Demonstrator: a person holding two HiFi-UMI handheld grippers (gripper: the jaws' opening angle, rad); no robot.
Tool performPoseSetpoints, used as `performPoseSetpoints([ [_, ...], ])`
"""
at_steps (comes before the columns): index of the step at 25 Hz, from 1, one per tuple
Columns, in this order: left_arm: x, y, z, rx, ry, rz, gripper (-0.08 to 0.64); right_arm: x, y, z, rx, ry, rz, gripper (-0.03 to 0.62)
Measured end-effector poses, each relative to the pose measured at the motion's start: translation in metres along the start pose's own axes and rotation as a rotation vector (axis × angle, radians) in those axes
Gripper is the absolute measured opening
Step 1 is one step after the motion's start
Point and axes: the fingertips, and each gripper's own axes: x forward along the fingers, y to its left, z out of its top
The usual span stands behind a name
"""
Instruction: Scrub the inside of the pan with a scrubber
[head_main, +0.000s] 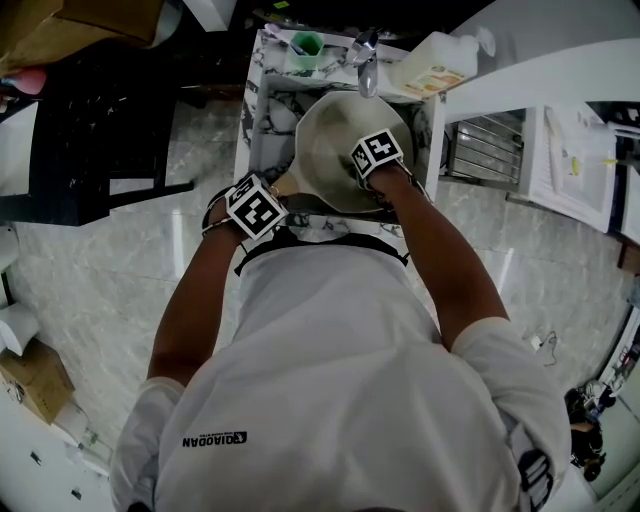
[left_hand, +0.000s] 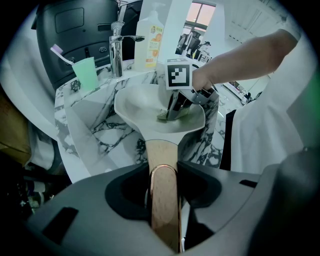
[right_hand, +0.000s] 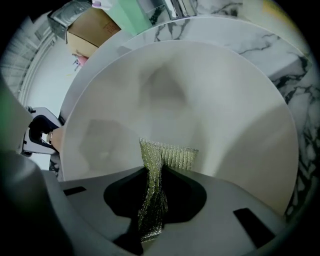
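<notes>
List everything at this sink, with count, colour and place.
pan: 1, cream, wooden handle, over the sink
scrubber: 1, green-gold mesh, against the pan's inside
sink: 1, white marble, under the pan
faucet: 1, chrome, behind the sink
cup: 1, green, left of faucet, holds a toothbrush
bottle: 1, white, orange label, right of faucet
left gripper: shut on the handle
right gripper: shut on the scrubber
</notes>
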Motion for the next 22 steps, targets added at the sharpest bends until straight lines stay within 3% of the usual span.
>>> performPoseSetpoints([
  [5,0.001,0.001,0.001,0.001,0.0,0.004,0.176,0.006,0.032,0.004,0.066,-0.03,0.163,0.089],
  [9,0.0,0.0,0.001,0.001,0.0,0.004,0.176,0.01,0.052,0.008,0.084,-0.045,0.245,0.087],
  [14,0.0,0.0,0.0,0.003,0.001,0.003,0.176,0.013,0.07,0.009,0.044,-0.037,0.306,0.087],
  [19,0.0,0.001,0.001,0.004,-0.002,0.004,0.176,0.018,0.09,0.011,-0.075,-0.018,0.34,0.089],
  [22,0.001,0.001,0.001,0.006,-0.002,0.006,0.176,0.018,0.096,0.016,-0.04,-0.029,0.38,0.088],
])
